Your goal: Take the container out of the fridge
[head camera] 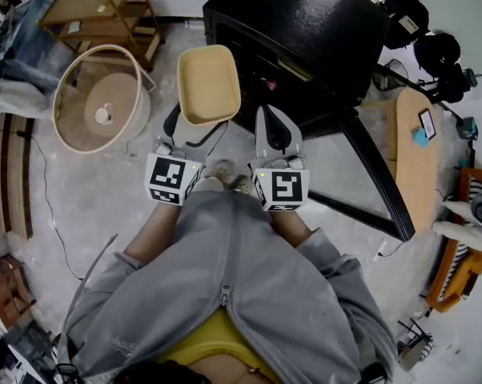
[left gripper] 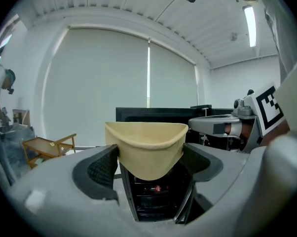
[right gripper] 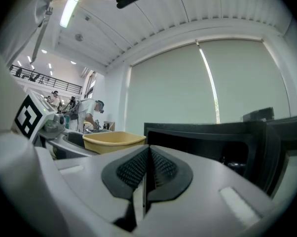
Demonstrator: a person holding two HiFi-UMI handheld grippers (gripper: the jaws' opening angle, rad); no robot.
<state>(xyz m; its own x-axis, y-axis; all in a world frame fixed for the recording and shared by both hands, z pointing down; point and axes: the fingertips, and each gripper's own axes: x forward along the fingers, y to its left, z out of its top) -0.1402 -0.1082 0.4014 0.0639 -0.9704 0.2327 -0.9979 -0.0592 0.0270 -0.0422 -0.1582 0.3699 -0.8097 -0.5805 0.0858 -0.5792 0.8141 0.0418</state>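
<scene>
**Container clear of the fridge, hanging on a one-ended grip**

My left hand-held gripper (head camera: 190, 130) is grasping the container (head camera: 209, 84) by its near end. The pads press on both sides of that end, and the rest juts out toward the top of the head view. It sits in the upper middle of that view, in the air above the floor (head camera: 105, 206) and just left of the black fridge (head camera: 305, 30). The fridge door (head camera: 373, 170) stands open toward the lower right.

My right hand-held gripper (head camera: 274, 125) is clenched on nothing, so it gives no support.

The main risk, as I judge it, is the container sagging or twisting out of the pads, because all its length hangs beyond the grip. The walls look thin and could flex. A swing to the right could knock it against the fridge front.

The container is a pale tan tub, rectangular with rounded corners, open-topped and empty as far as I can see.
</scene>
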